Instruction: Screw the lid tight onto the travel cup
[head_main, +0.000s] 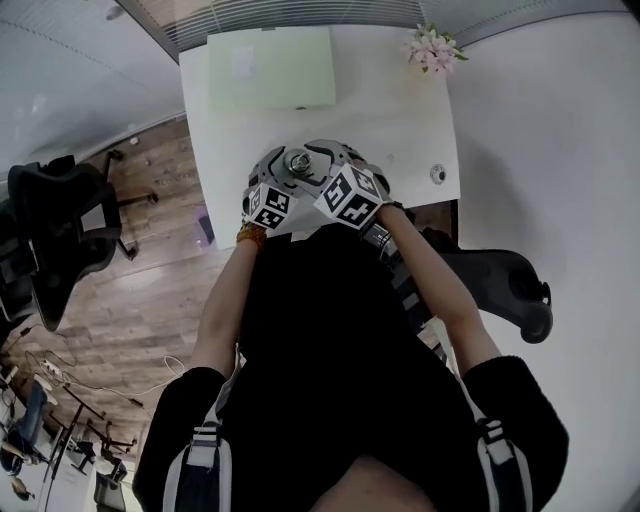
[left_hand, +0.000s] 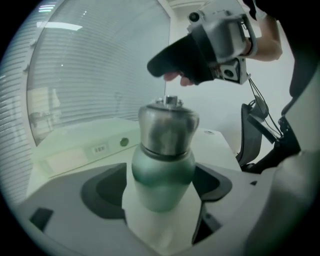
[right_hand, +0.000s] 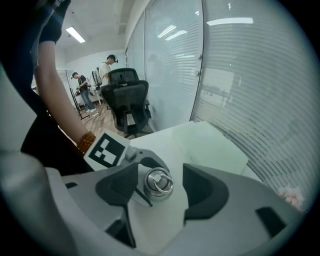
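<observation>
A white rectangular table (head_main: 400, 120) stood against a glass wall with lowered blinds (left_hand: 90, 75), over a brown wooden floor (head_main: 150, 300). On its far side lay a pale green flat mat (head_main: 270, 68), with a bunch of pink flowers (head_main: 432, 47) at the far right corner and a small round grey fitting (head_main: 437, 173) close to the right edge. A black office chair (head_main: 60, 230) stood left of the table and a second black chair (head_main: 500, 275) by its near right corner; open white tabletop showed between the mat and the near edge. The green travel cup (left_hand: 162, 170) was upright over the near part of the table, its rounded steel lid (left_hand: 168, 127) on top. The left gripper (left_hand: 162, 187) had its jaws spread wide and clamped on the cup's lower body, one pad on each side. The right gripper (right_hand: 165, 175) hung above the lid, released, with the lid's ring showing between its parted pads, which did not touch it
</observation>
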